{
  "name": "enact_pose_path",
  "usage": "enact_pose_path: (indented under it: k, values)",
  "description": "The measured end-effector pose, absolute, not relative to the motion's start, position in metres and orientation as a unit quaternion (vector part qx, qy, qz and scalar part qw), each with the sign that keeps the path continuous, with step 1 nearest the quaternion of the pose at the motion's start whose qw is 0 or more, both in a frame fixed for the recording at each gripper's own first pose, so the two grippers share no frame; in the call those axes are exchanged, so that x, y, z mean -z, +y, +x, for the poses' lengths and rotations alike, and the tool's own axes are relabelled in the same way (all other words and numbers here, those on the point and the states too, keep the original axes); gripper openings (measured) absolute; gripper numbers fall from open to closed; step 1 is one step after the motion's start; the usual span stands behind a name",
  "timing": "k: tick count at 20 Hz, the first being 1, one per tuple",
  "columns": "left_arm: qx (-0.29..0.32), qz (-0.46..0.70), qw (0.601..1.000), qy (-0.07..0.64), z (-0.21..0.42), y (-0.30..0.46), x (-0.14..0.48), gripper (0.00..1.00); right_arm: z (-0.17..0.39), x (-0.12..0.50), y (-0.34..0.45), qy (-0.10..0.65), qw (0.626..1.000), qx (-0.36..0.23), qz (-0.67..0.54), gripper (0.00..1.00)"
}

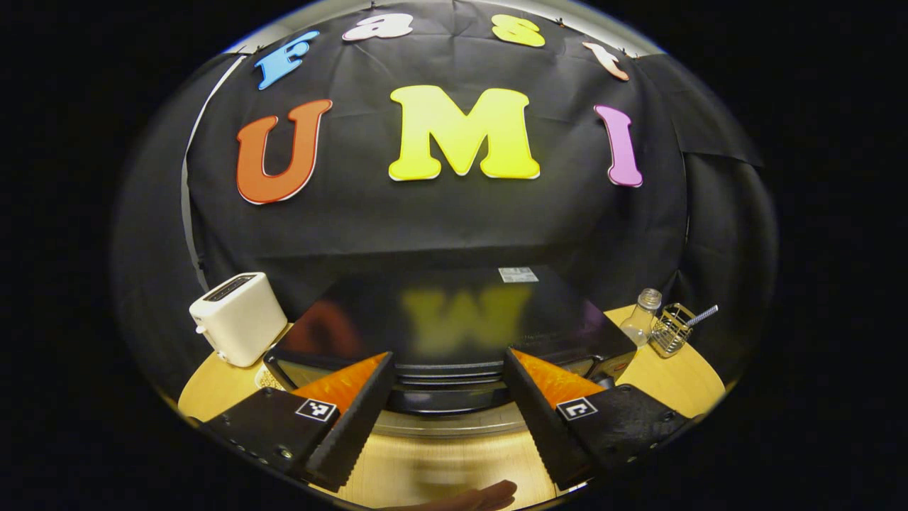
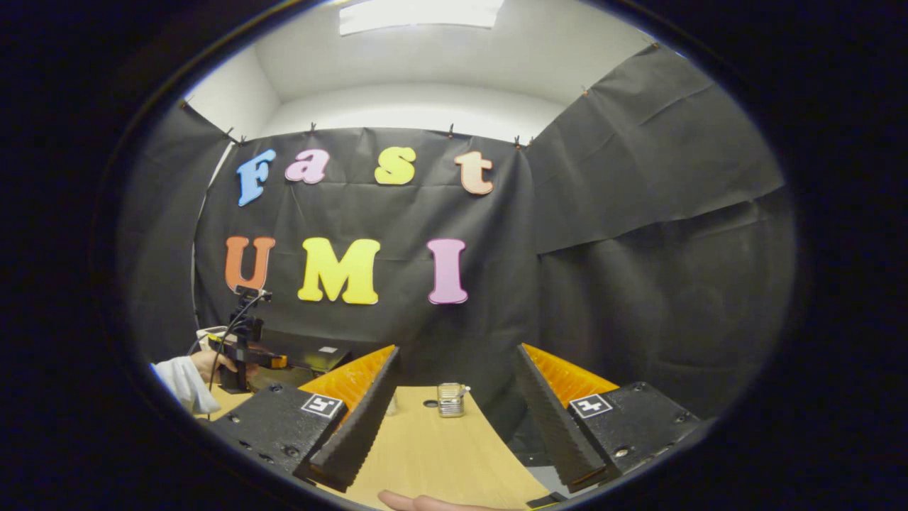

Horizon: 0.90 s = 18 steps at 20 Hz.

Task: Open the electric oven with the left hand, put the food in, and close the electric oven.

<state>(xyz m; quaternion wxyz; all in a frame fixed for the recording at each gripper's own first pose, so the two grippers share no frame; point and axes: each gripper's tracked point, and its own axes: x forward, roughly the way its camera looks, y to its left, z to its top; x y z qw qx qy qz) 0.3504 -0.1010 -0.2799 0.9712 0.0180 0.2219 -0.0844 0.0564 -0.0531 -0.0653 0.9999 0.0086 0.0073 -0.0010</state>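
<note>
Left gripper view: the left gripper [image 1: 448,419], fingers apart and empty, faces the glossy black electric oven [image 1: 454,319] on the round wooden table [image 1: 681,383]; a wire basket [image 1: 672,328] holds a rod. Right gripper view: the right gripper [image 2: 454,419] is spread wide, the oven far left.

The black electric oven [image 1: 454,312] has a glossy, mirror-like top. Left of the oven, the white plastic toaster [image 1: 239,317] looks smooth. Right of it stand a clear glass bottle [image 1: 642,317] and a wire metal basket [image 1: 672,328]. The light wooden surface [image 1: 454,465] looks smooth and matt.
</note>
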Motion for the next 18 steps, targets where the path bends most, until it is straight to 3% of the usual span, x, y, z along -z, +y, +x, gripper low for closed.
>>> enact_pose_path:
  k: [4, 10, 12, 15, 17, 18]
  values:
    - [0.083, 0.02, 0.975, 0.208, 0.346, -0.099, 0.279, 0.98, 0.051, 0.065, -0.053, 0.015, 1.0, 0.003, 0.007, 0.99]
    - [0.07, 0.023, 0.972, 0.224, 0.308, -0.094, 0.283, 0.97, 0.023, 0.048, -0.025, 0.011, 0.999, -0.04, 0.012, 1.0]
    - [0.073, 0.021, 0.963, 0.258, 0.292, -0.093, 0.298, 0.97, 0.012, 0.04, -0.019, 0.005, 0.999, -0.047, 0.013, 1.0]
    - [0.069, 0.022, 0.922, 0.381, 0.246, -0.09, 0.355, 0.97, -0.003, 0.032, -0.012, -0.001, 0.998, -0.058, 0.019, 1.0]
    - [0.054, 0.032, 0.91, 0.409, 0.23, -0.082, 0.384, 1.0, -0.01, 0.026, -0.012, -0.009, 0.998, -0.057, 0.016, 1.0]
    - [0.056, 0.029, 0.909, 0.411, 0.225, -0.081, 0.391, 0.93, -0.014, 0.026, -0.011, -0.011, 0.998, -0.057, 0.014, 1.0]
